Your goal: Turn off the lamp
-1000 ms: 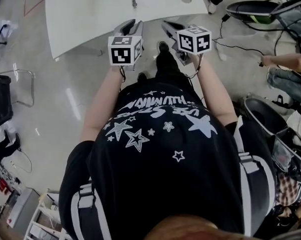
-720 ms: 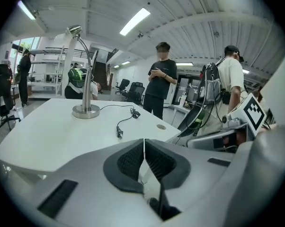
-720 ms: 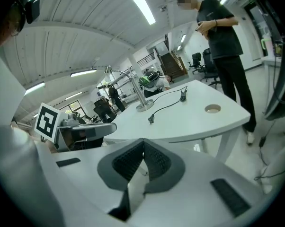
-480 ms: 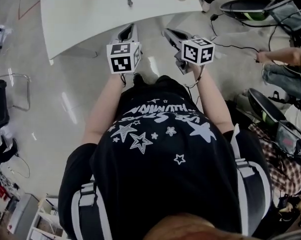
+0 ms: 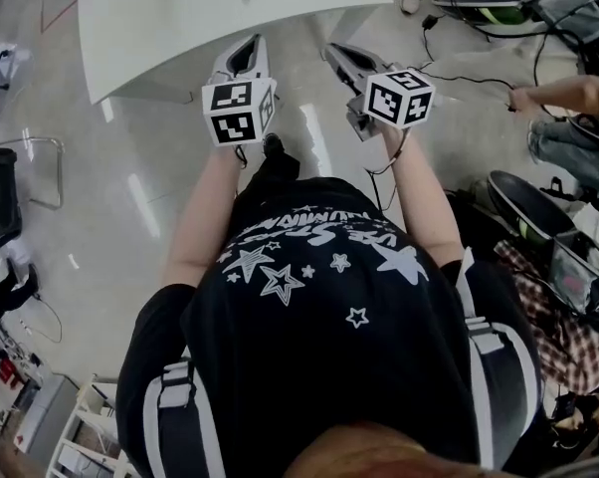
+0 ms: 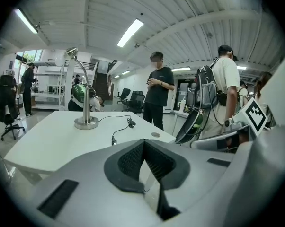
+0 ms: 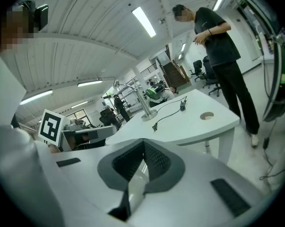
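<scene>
**A:** What do we have in the tongs?

**B:** Nothing. Our left gripper (image 6: 143,142) and our right gripper (image 7: 143,143) each have their jaws pressed together with nothing between them. We hold them side by side, just short of the near edge of the white table (image 5: 180,28).

**A:** And past that edge?

**B:** First the cord end (image 6: 113,140) lying loose on the top. Then a dark lump (image 6: 131,123) on the same cord, which we take for the inline switch. Beyond that the gooseneck desk lamp (image 6: 86,121) stands upright on its round base, well apart from both our grippers.

**A:** Is it lit?

**B:** We cannot tell, because its head shows no glow we can be sure of. This fits us walking up to a burning lamp, or standing off from one already dark.

**A:** And the next move?

**B:** We judge only this much: any press on that switch would want us far nearer, and closed tips would suit a push.
</scene>
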